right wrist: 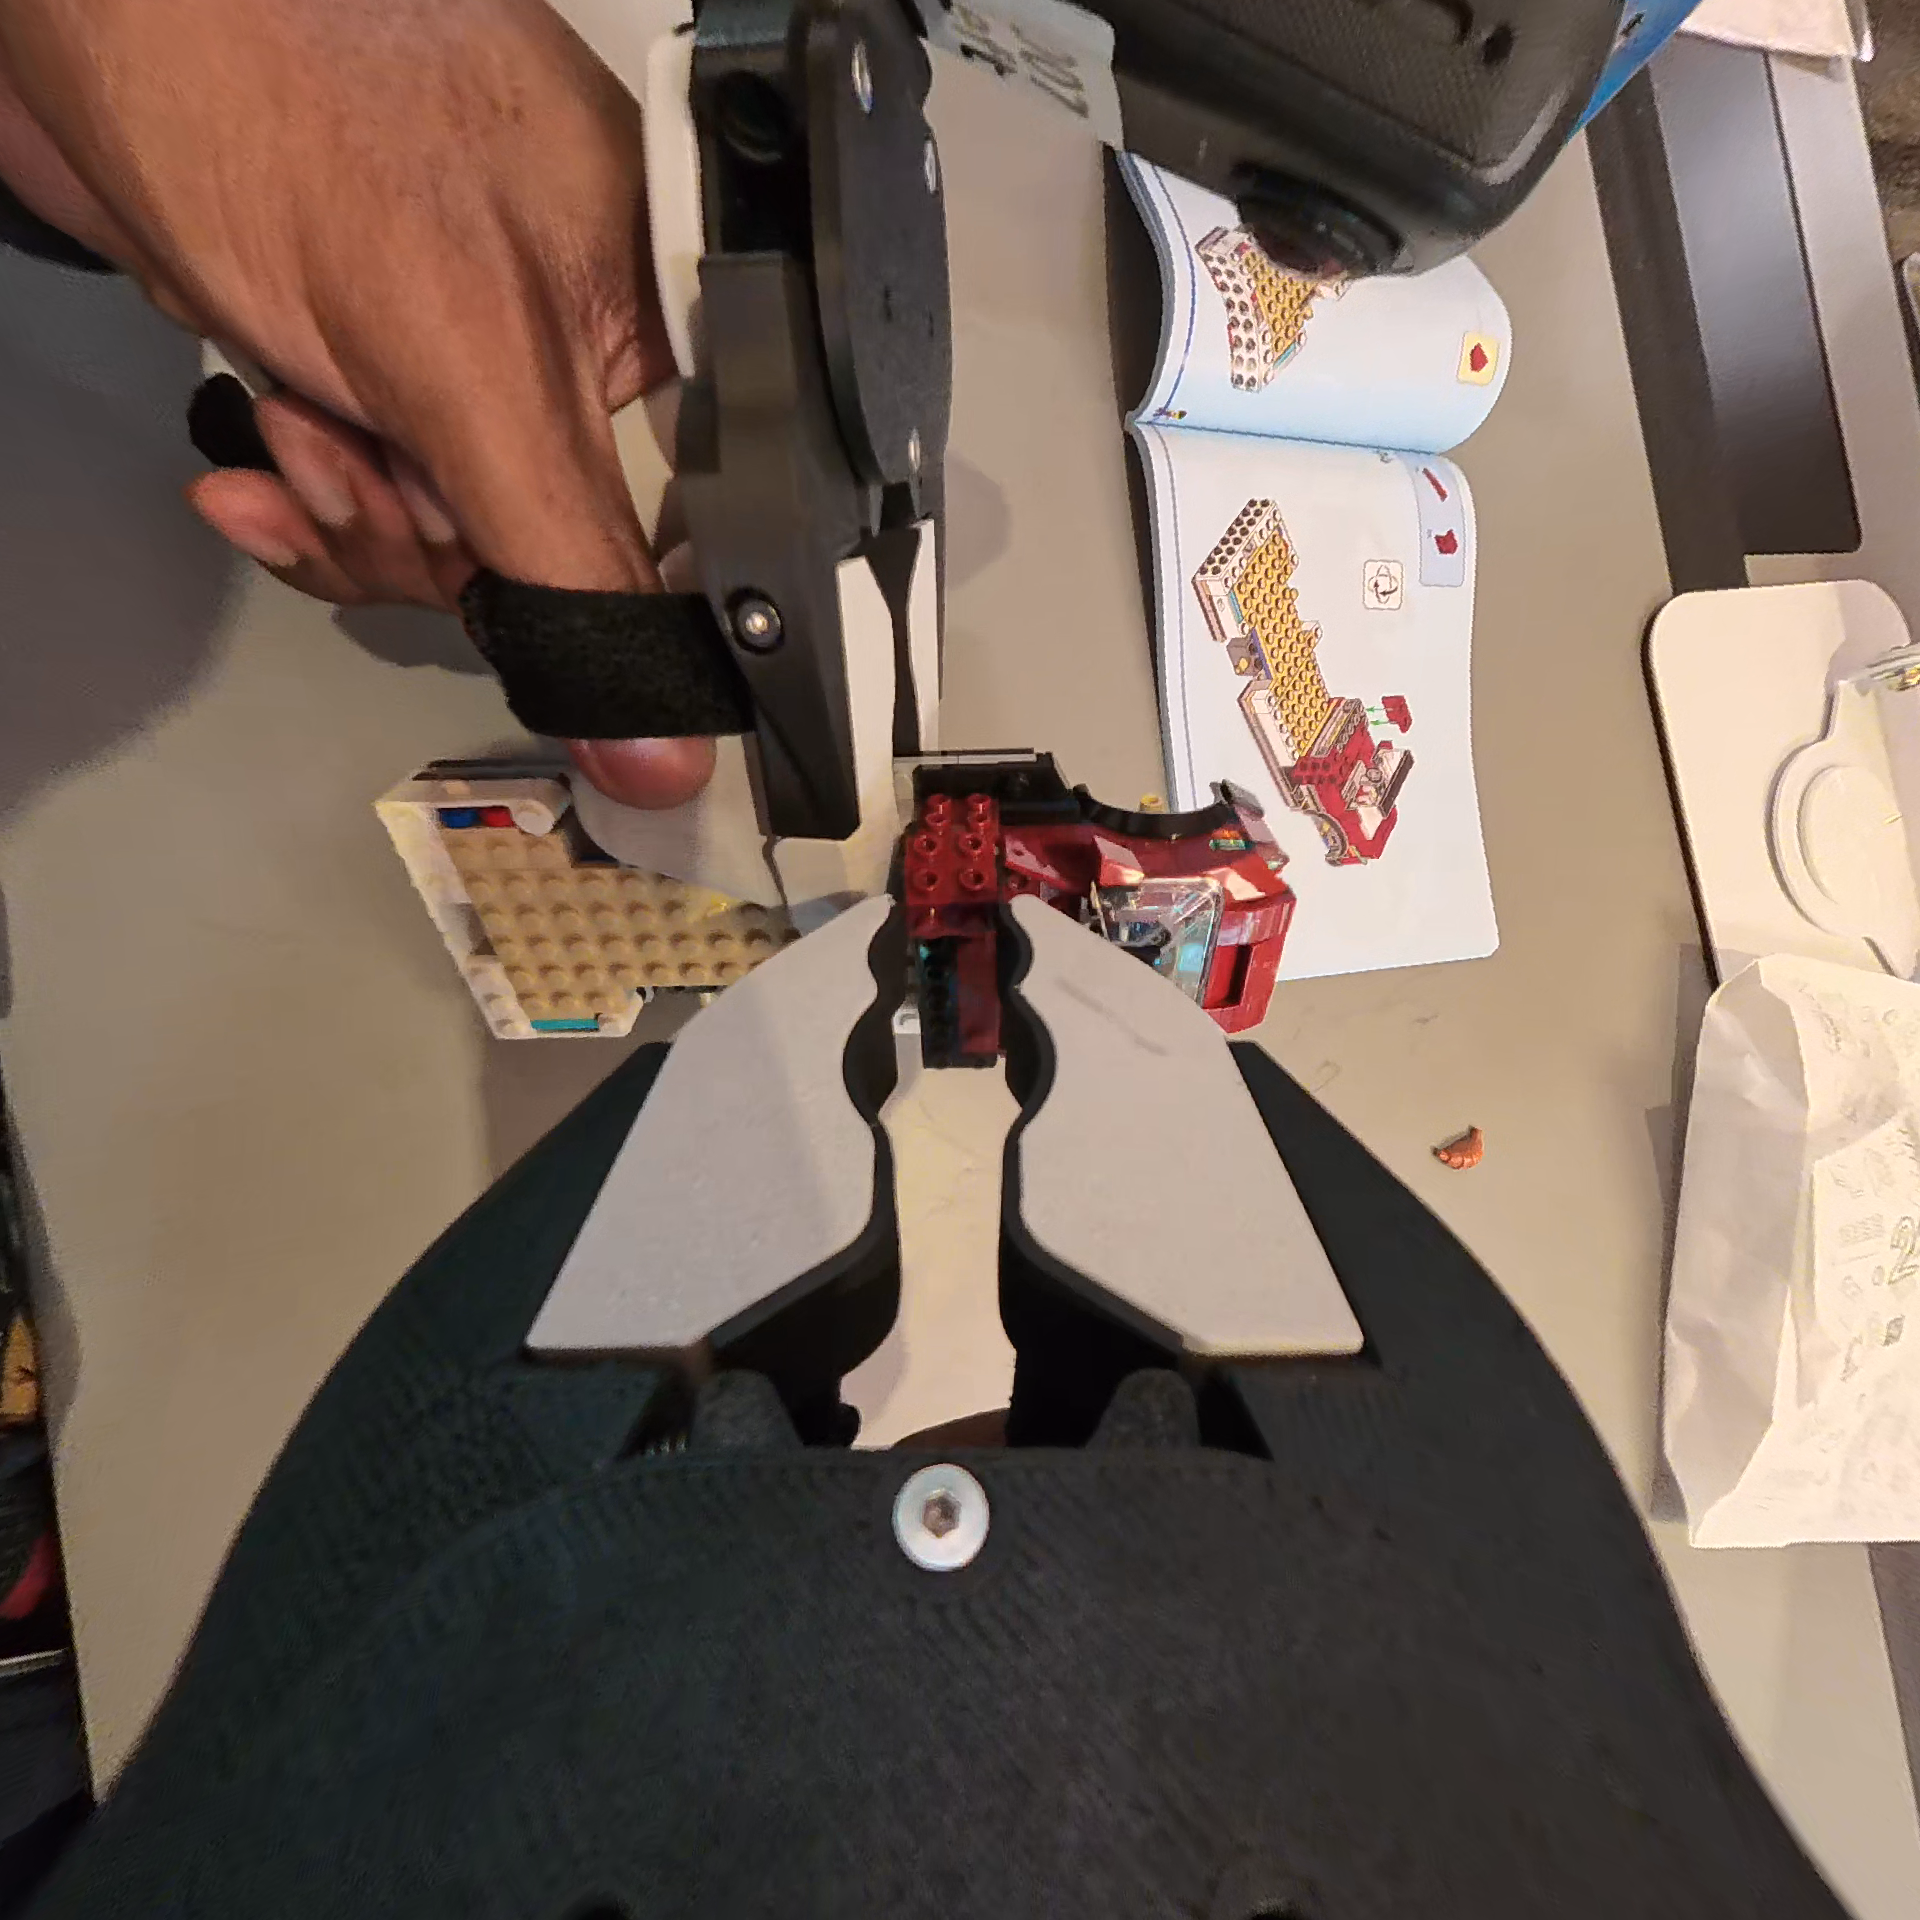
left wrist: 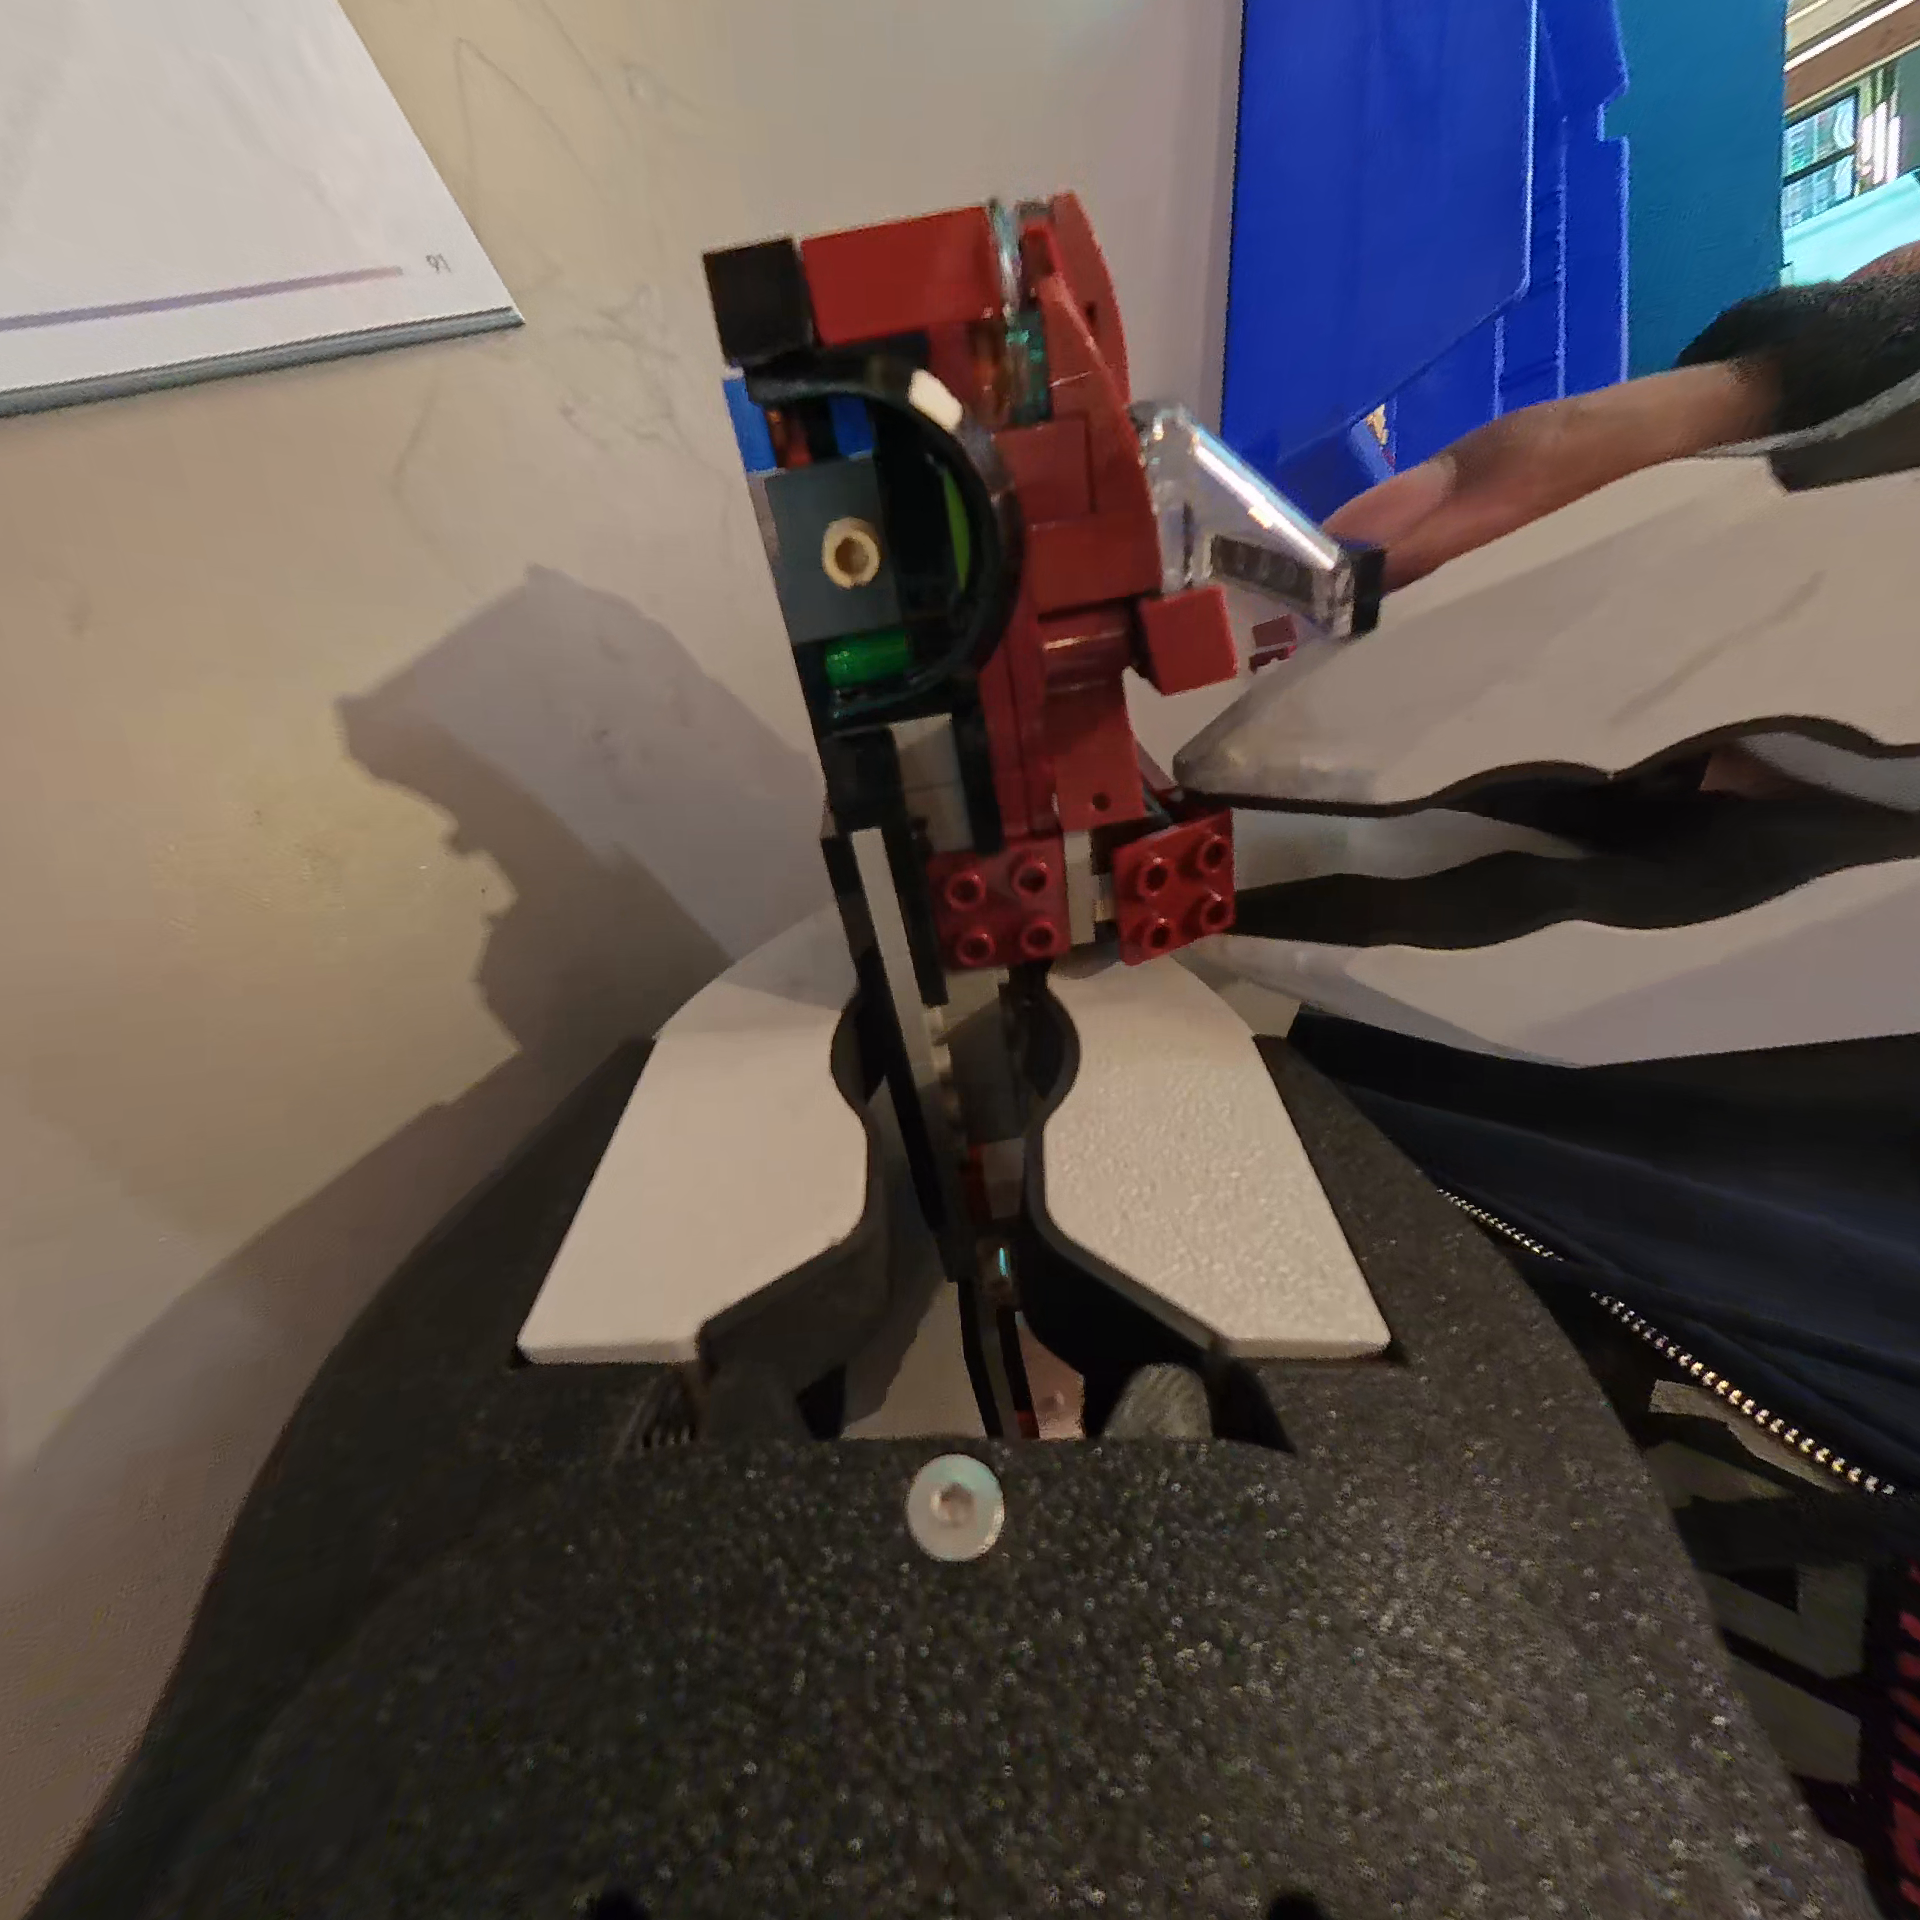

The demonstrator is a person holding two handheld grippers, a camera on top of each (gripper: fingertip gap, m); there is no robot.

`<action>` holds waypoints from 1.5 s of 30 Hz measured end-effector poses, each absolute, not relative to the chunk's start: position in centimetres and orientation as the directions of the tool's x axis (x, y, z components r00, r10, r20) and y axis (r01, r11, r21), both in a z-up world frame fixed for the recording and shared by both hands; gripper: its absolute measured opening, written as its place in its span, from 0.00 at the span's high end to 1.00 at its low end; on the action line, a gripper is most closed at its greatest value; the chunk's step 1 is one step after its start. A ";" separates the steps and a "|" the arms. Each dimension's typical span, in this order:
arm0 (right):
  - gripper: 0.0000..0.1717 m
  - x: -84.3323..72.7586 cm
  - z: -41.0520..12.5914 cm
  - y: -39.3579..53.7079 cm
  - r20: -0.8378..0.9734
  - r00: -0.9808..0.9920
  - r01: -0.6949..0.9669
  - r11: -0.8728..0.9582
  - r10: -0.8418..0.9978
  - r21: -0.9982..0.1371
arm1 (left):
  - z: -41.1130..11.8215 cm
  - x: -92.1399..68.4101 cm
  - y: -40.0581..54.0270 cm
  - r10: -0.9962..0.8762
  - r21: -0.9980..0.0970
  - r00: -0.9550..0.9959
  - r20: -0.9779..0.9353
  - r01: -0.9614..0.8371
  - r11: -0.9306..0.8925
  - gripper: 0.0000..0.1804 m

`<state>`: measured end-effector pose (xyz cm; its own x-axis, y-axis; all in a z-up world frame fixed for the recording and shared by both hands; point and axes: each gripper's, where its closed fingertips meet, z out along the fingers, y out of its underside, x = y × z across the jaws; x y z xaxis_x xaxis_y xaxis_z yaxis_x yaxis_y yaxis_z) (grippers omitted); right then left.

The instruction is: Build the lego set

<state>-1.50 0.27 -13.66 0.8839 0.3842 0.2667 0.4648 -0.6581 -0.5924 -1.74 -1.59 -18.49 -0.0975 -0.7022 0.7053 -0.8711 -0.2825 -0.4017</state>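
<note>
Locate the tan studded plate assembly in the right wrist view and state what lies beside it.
The tan studded plate assembly lies flat on the table at left of centre, beside the left gripper and left of the dark red brick model.

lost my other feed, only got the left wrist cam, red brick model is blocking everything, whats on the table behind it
Observer: A tan studded plate assembly with white edging lies on the table, left of the red brick model in the right wrist view.
Operator: anything else near it
Observer: An open instruction booklet lies flat just beyond the model, its pages showing drawings of the build.
Operator: is my left gripper all thats on the model
Observer: No. The right gripper has the model's dark red studded end between its fingers, while the left gripper grips its black and grey edge.
Operator: any loose bits
Observer: One small orange-brown piece sits alone on the table, near a crumpled white paper bag.
</note>
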 end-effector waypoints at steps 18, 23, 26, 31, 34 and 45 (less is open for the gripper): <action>0.91 -1.3 -14.1 -0.8 0.199 0.930 0.356 -0.627 0.309 -0.693 | -18.9 -2.3 -2.2 -0.763 -0.340 -0.065 0.643 -0.917 -0.209 0.87; 0.91 -1.3 -14.1 -1.3 0.173 0.938 0.330 -0.626 0.300 -0.707 | -18.9 -2.4 -2.6 -0.762 -0.323 -0.061 0.645 -0.925 -0.198 0.87; 0.91 -1.2 -14.0 -1.5 0.176 0.941 0.325 -0.625 0.290 -0.710 | -18.9 -2.4 -3.0 -0.744 -0.305 -0.053 0.666 -0.929 -0.207 0.87; 0.90 -1.3 -14.2 -1.8 0.160 0.943 0.315 -0.631 0.291 -0.709 | -19.0 -2.6 -3.5 -0.711 -0.271 -0.034 0.702 -0.936 -0.223 0.87; 0.89 -1.4 -14.3 -1.8 0.154 0.943 0.313 -0.631 0.294 -0.710 | -19.0 -2.7 -3.5 -0.710 -0.269 -0.033 0.704 -0.937 -0.223 0.87; 0.84 -1.4 -13.4 -2.0 0.321 0.888 0.450 -0.488 0.328 -0.748 | -19.2 -2.9 -3.3 -0.660 -0.246 -0.010 0.751 -0.932 -0.266 0.87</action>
<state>-1.40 -2.03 -13.39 0.8885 0.3284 0.3205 0.4501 -0.4880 -0.7478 -2.86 -3.28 -19.21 -0.0103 -0.6604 0.7508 -0.9321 -0.2655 -0.2464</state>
